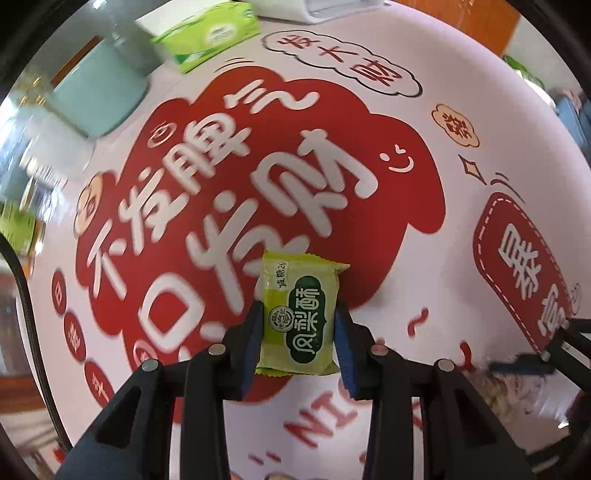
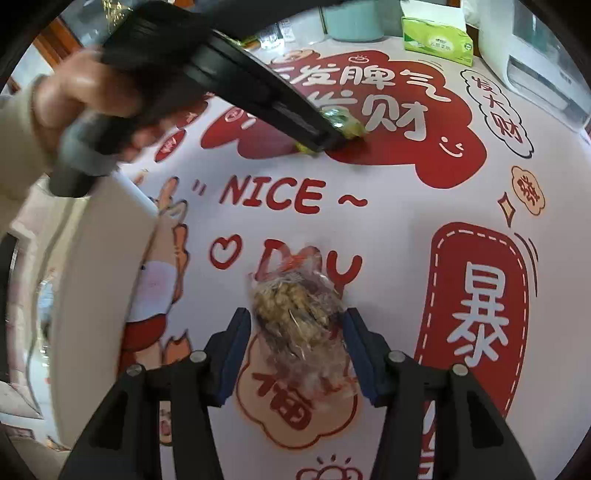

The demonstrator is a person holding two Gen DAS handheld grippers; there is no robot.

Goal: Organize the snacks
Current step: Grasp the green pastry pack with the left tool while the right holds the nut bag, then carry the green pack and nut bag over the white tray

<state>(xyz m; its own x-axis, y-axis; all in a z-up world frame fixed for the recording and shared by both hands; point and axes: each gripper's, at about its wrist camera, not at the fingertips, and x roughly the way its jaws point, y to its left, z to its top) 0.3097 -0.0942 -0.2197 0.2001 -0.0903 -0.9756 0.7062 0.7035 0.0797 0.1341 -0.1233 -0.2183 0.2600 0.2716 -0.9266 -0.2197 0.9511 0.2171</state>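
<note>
My left gripper [image 1: 298,332] is shut on a green pineapple-cake packet [image 1: 300,314], its blue pads pressing both sides, just above the printed tablecloth [image 1: 406,155]. In the right wrist view the left gripper [image 2: 332,138] and its green packet [image 2: 347,125] show at the cloth's middle, held by a hand. My right gripper [image 2: 297,343] is shut on a clear-wrapped brown grainy snack [image 2: 295,314], pads against its sides. The right gripper's fingers [image 1: 546,354] and that snack [image 1: 498,391] show at the left view's right edge.
A green tissue box [image 1: 207,33] [image 2: 437,38] and a pale teal container [image 1: 99,96] [image 2: 354,22] stand at the table's far side. A white appliance [image 2: 543,74] sits at the far right. A white box [image 2: 99,295] stands at the left.
</note>
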